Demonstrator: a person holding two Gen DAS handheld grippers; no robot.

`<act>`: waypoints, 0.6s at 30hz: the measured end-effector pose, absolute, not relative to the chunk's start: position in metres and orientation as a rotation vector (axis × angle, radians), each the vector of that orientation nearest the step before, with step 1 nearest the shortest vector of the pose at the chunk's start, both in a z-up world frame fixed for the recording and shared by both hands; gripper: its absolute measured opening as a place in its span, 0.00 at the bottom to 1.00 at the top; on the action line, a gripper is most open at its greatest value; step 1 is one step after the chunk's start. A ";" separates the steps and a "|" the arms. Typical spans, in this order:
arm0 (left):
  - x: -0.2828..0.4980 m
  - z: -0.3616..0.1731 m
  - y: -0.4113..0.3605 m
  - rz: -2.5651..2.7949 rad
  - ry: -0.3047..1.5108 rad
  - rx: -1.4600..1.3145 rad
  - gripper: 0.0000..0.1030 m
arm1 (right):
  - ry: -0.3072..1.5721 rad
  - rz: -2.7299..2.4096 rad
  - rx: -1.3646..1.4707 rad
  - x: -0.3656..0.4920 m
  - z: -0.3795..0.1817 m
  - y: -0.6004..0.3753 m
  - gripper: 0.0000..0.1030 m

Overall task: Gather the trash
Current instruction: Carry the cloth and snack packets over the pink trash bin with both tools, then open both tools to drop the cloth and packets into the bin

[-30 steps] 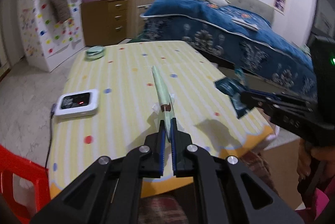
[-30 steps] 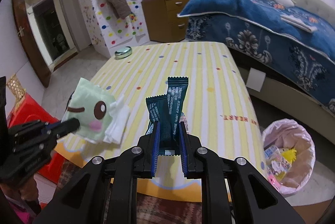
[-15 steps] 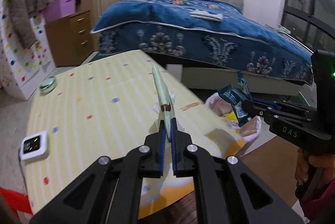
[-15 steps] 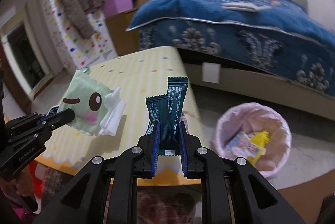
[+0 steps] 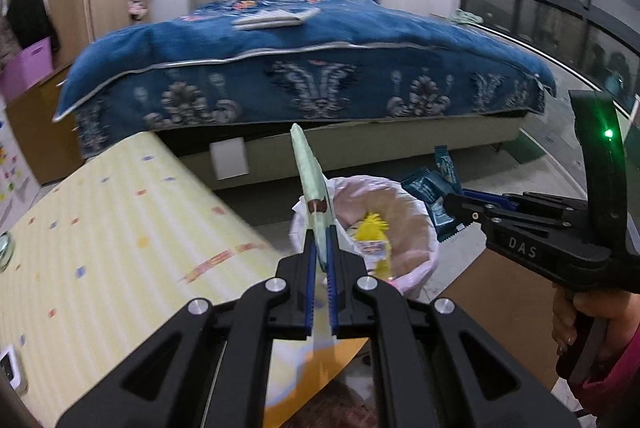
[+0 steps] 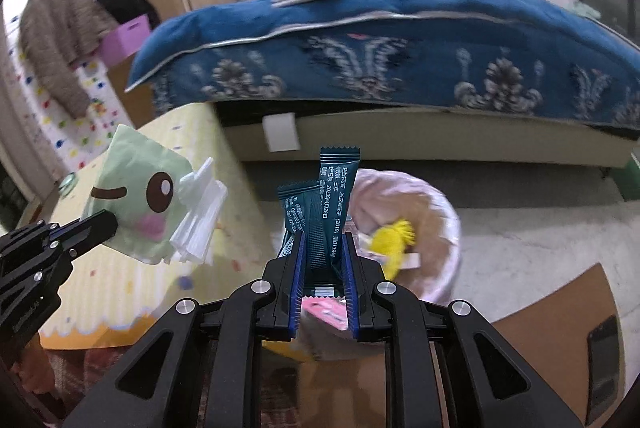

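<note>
left tongs [image 5: 319,248] clamped green cartoon-face tissue pack [image 6: 136,203] | right tongs [image 6: 322,256] clamped teal sachets [image 6: 328,203], print "2023年4月28日" | "DAS" on right tongs' body | pink-lined bin [image 6: 440,224] beyond

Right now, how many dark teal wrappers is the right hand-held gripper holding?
2, perhaps more hidden: a taller wrapper and a shorter wrapper to its left, both upright in the right hand-held gripper.

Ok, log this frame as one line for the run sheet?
left gripper: shut on pale green cartoon-face tissue pack | right gripper: shut on dark teal sachets | both near pink-lined trash bin | nothing released
</note>
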State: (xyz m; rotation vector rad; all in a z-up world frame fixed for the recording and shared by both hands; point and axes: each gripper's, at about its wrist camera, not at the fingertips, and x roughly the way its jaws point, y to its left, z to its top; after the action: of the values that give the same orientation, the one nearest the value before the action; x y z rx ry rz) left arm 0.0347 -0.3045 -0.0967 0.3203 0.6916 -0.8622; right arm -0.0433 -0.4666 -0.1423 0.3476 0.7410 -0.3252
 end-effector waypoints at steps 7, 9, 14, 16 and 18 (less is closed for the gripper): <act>0.047 -0.118 -0.352 -0.902 0.714 0.371 0.03 | 0.773 -0.366 0.375 -0.030 -0.163 -0.494 0.17; 0.053 -0.123 -0.362 -0.907 0.720 0.383 0.03 | 0.788 -0.368 0.379 -0.023 -0.169 -0.499 0.17; 0.064 -0.133 -0.385 -0.936 0.745 0.387 0.04 | 0.799 -0.377 0.398 -0.010 -0.183 -0.513 0.21; 0.068 -0.136 -0.391 -0.936 0.748 0.385 0.06 | 0.799 -0.374 0.401 -0.006 -0.190 -0.520 0.25; 0.071 -0.139 -0.396 -0.929 0.757 0.380 0.31 | 0.815 -0.372 0.417 0.000 -0.201 -0.528 0.40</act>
State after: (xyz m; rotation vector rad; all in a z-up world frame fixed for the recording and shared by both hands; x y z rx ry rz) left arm 0.0711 -0.3959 -0.1388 0.3800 0.7572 -0.9294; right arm -0.0003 -0.5281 -0.2009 0.4168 0.8148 -0.3718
